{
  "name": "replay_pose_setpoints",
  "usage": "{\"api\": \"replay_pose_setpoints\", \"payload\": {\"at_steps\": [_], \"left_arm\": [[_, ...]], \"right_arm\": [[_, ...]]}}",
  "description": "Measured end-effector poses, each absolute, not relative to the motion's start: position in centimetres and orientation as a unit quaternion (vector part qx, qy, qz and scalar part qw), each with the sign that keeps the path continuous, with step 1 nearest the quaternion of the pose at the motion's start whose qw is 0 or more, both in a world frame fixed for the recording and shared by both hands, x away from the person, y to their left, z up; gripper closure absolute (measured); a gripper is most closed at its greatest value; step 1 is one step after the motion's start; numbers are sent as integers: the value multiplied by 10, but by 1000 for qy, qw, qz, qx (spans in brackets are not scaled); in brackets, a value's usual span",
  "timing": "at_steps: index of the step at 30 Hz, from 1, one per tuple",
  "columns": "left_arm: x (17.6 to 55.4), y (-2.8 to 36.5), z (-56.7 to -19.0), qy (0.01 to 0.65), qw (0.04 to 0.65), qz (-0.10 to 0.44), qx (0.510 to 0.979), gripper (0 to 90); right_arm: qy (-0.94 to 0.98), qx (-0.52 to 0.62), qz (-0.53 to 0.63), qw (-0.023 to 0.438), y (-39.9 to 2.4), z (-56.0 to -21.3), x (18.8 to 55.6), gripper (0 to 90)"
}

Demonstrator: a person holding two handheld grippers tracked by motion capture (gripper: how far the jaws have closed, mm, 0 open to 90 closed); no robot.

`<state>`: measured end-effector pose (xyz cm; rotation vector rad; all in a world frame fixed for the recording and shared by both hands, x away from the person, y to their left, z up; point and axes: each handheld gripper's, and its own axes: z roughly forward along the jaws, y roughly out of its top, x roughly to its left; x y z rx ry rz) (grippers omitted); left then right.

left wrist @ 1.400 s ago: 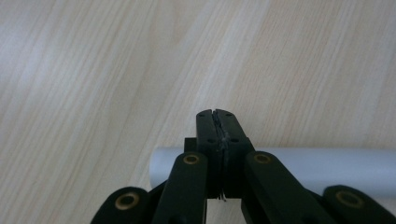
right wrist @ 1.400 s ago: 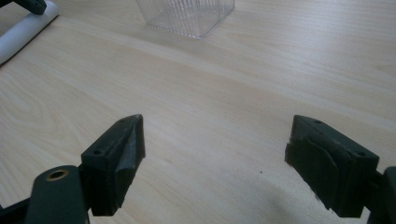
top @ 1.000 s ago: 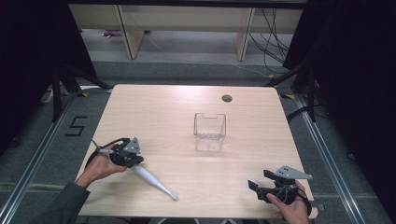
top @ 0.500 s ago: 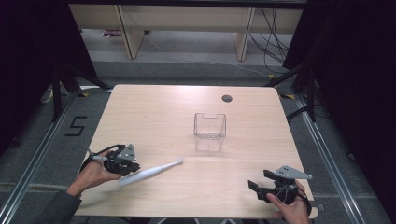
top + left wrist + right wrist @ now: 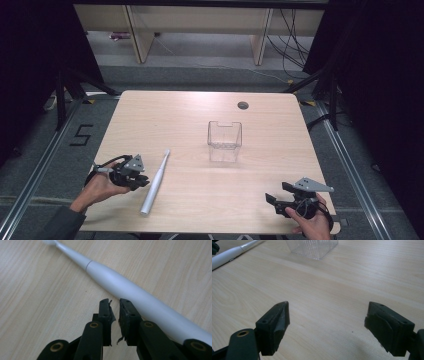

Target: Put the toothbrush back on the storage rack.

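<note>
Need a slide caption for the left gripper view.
Left gripper, jaws slightly parted and just opening, beside a white electric toothbrush lying on the wooden table.

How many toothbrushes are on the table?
1. The white toothbrush lies flat on the wooden table, near its front left, just beside the left gripper, with its thin head end pointing toward the far side. The clear box looks empty.

toothbrush (image 5: 154,183): 1 | clear container (image 5: 224,141): 1 | grippers: 2 | table hole (image 5: 243,105): 1, probably a grommet

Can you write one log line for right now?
left tool: jaws just opening, nothing between | toothbrush: lying on table | right tool: open
</note>
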<state>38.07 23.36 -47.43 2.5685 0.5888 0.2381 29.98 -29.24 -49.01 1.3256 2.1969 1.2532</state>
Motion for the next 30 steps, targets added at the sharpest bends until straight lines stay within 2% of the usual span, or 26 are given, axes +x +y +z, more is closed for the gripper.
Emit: {"api": "replay_pose_setpoints", "payload": {"at_steps": [24,30], "left_arm": [[386,232,-478,216,233,86,944,784],[384,235,-475,229,237,82,940,745]], "right_arm": [[761,462,434,139,-292,-490,299,196],[760,462,436,139,-293,-490,300,196]]}}
